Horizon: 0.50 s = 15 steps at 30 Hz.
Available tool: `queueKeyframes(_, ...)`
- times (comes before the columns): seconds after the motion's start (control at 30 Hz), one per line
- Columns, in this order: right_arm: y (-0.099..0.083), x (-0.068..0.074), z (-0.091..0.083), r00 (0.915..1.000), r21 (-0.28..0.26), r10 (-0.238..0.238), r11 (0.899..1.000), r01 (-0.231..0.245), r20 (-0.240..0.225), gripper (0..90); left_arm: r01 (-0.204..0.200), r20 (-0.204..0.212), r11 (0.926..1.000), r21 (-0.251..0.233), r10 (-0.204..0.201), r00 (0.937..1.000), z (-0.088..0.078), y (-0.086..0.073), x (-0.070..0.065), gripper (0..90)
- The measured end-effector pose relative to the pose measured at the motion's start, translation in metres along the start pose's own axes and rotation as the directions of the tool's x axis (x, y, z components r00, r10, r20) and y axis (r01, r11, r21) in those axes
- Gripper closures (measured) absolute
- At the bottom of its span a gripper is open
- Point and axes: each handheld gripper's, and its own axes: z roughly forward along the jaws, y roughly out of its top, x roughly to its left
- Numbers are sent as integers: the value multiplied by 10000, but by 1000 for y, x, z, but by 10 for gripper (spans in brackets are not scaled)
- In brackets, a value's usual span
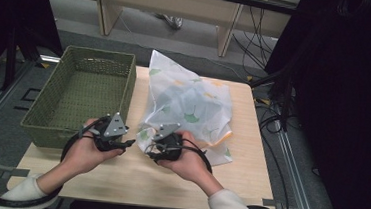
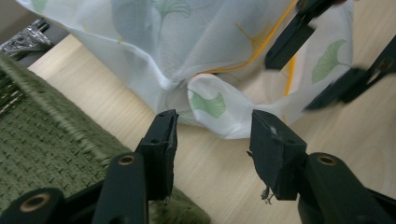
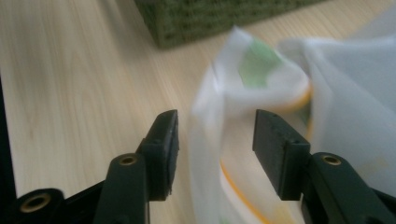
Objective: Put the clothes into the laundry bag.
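A white cloth [image 1: 188,105] printed with green and orange leaves lies crumpled on the right half of the wooden table [image 1: 167,188]. My left gripper [image 1: 128,143] hovers at the cloth's near-left corner. In the left gripper view its jaws [image 2: 212,135] stand open and hold nothing, with a leaf-printed cloth corner [image 2: 210,105] just beyond them. My right gripper [image 1: 150,153] is at the cloth's near edge. In the right gripper view its jaws [image 3: 215,135] are wide apart, with a blurred fold of cloth [image 3: 243,84] hanging between them, unpressed.
A green woven basket [image 1: 81,91] with nothing in it stands on the table's left half, close beside the left gripper [image 2: 42,140]. Bare wood lies between the hands and the near edge. Cables and dark equipment stand on the floor at the right.
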Motion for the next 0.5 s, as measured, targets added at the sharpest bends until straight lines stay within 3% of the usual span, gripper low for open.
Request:
queueKeyframes(0.13, 21, -5, 19, 9981, -370, 99, 9993, -76, 612, 454, 84, -140, 9999, -134, -86, 9999, -7, 2, 4, 527)
queueKeyframes(0.23, 29, -8, 32, 9967, -355, 308, 9990, -281, 758, 440, 119, -327, 9998, -164, -124, 9994, -12, 1, 7, 527)
queueKeyframes(0.3, 31, -9, 40, 9957, -216, 488, 9987, -473, 785, 439, 176, -434, 9997, -148, -182, 9989, -18, -1, 11, 527)
queueKeyframes(0.33, 30, -8, 43, 9923, -65, 873, 9962, -871, 880, 438, 238, -517, 9996, -168, -246, 9984, -20, -3, 13, 527)
queueKeyframes(0.4, 29, -11, 49, 9914, 28, 929, 9956, -936, 918, 434, 334, -691, 9994, -127, -342, 9970, -27, -9, 17, 526)
queueKeyframes(0.43, 28, -15, 52, 9942, -99, 518, 9986, -511, 942, 434, 406, -782, 9991, -132, -415, 9961, -29, -12, 19, 525)
queueKeyframes(0.5, 28, -14, 55, 9884, 75, 1078, 9940, -1092, 1074, 434, 536, -906, 9985, -128, -545, 9944, -34, -16, 22, 526)
